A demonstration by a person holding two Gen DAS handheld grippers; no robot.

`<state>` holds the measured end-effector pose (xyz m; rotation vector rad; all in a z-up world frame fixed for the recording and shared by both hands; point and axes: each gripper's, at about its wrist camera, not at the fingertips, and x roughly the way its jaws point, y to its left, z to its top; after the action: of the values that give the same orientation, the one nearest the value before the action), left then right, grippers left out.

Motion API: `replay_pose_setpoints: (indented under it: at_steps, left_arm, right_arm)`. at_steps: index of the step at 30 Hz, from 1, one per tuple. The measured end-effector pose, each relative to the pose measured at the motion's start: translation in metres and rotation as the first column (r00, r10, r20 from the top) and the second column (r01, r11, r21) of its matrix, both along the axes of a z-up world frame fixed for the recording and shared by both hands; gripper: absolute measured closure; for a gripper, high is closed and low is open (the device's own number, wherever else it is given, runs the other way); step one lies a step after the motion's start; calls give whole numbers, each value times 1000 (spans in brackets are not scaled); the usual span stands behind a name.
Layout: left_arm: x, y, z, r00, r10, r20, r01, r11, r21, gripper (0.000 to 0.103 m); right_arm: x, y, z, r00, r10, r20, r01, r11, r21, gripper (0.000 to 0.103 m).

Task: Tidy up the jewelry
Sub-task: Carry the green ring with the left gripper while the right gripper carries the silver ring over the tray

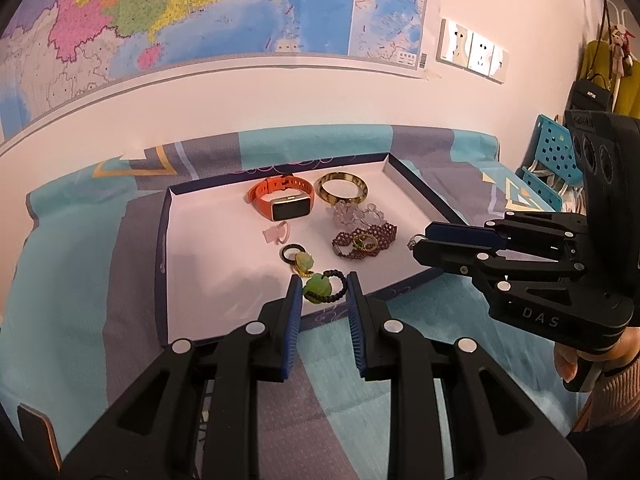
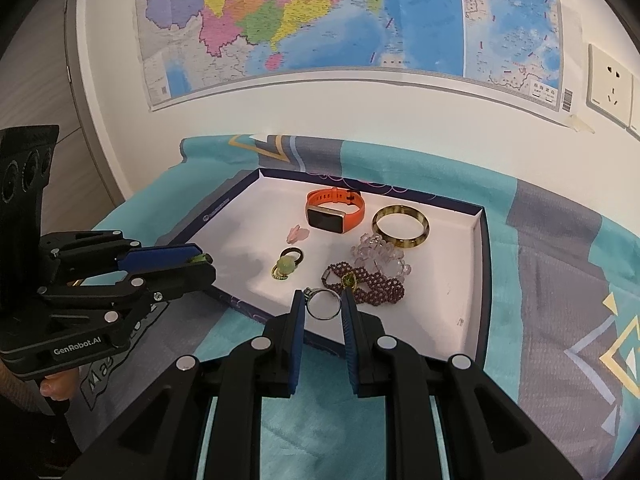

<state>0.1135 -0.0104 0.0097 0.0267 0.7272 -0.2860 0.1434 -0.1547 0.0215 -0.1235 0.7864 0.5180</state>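
Note:
A white tray with a dark blue rim (image 1: 200, 240) (image 2: 468, 280) lies on the bedspread. In it are an orange smartwatch (image 1: 282, 200) (image 2: 334, 212), an amber bangle (image 1: 343, 188) (image 2: 401, 226), a clear bead bracelet (image 1: 354, 214) (image 2: 382, 256), a maroon bead bracelet (image 1: 366, 242) (image 2: 366, 280), a small pink piece (image 1: 276, 234) (image 2: 298, 233) and a pale green stone ring (image 1: 301, 261) (image 2: 286, 266). My left gripper (image 1: 323, 292) (image 2: 200, 260) is shut on a green stone ring with a black band (image 1: 320, 286) over the tray's front edge. My right gripper (image 2: 323, 304) (image 1: 416, 240) is shut on a thin silver ring (image 2: 322, 304).
The tray sits on a teal and grey patterned bedspread (image 1: 340, 380) (image 2: 560, 280) against a white wall with a map (image 1: 200, 12) (image 2: 320, 20). A blue perforated basket (image 1: 552, 160) stands at the right. Wall sockets (image 1: 472, 50) are above it.

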Motion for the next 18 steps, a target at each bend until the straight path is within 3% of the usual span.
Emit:
replay_pose_setpoints:
  at_steps: [18]
  left_arm:
    - [20,1,-7,1000,16,-15,-16,1000,16,80]
  right_arm:
    - [16,3,-10,1000,-10,-20,10,1000,-21,86]
